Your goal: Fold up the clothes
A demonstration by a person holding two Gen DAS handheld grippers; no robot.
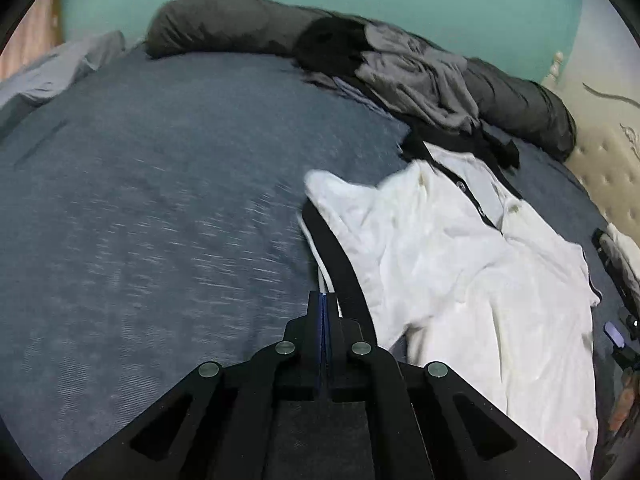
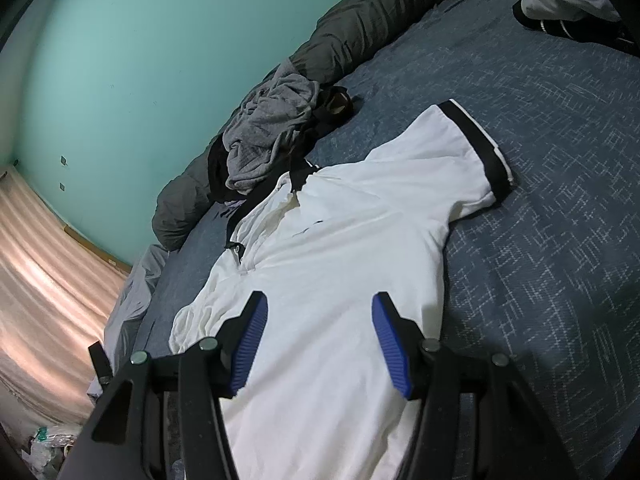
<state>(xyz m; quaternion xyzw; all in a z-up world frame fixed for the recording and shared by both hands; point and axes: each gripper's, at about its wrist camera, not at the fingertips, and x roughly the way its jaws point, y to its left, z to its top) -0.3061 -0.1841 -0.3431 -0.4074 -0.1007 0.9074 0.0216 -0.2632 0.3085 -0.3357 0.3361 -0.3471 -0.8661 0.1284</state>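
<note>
Left hand-held gripper (image 1: 325, 300): its two fingers were pressed together on the black band at the edge of the white shirt's sleeve. A bit of white cloth showed at the tips.

Right hand-held gripper (image 2: 320, 320): its two fingers were spread wide apart and held nothing. The blue pads (image 2: 250, 340) faced each other above the lower part of the shirt. I could not tell if they touched the cloth.

White shirt (image 2: 340, 248): it lay on the bed with its front up. It had a black collar and buttons near the neck. In the left wrist view the shirt (image 1: 460, 264) was wrinkled, and one sleeve was pulled up toward the left hand-held gripper. In the right wrist view the other sleeve (image 2: 468, 152) lay flat and spread out to the side, with a black band at its end.

Bed (image 1: 160, 220): it had a dark blue cover with small light marks. The left wrist view was a bit blurry here.

Pile of clothes (image 2: 268, 132): grey and black clothes sat in a heap just past the shirt's collar.

Long pillow (image 1: 224, 24): a dark grey one lay along the far edge of the bed, behind the heap.

Wall (image 2: 140, 60): it was green, right behind the long pillow.

More clothes (image 2: 560, 0): some white and black ones sat at the far corner of the bed, well apart from the shirt.
</note>
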